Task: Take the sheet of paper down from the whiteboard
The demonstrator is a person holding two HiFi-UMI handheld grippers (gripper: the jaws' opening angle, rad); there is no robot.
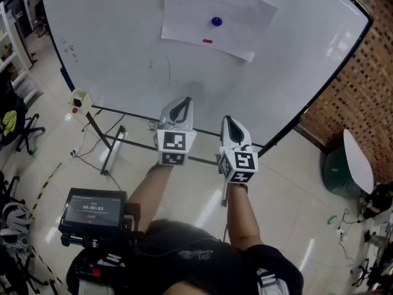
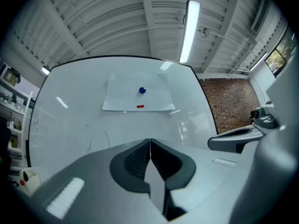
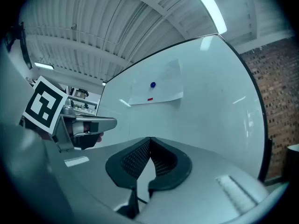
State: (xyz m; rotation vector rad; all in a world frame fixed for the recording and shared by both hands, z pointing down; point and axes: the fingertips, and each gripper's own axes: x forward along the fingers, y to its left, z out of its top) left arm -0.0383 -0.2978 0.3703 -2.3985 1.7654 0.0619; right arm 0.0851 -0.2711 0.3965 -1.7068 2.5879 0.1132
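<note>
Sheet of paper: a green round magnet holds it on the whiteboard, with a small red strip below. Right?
No: the head view shows the round magnet on the sheet of paper is blue, not green. The red strip below it is right.

A small screen (image 1: 92, 208) near the bottom left corner of the head view shows white numbers that look like 00:00:03. The tiny line above them is too small to read. The left cube (image 1: 172, 149) on the left gripper (image 1: 180, 106) and the right cube (image 1: 239, 166) on the right gripper (image 1: 232, 126) carry black-and-white square signs, not letters. Near the left edge of the whiteboard (image 1: 110, 60) are faint pen marks (image 1: 69, 47) that cannot be read. The sheet of paper (image 1: 184, 17) has a small red tag (image 1: 207, 41) near its bottom edge. No words show on it.
</note>
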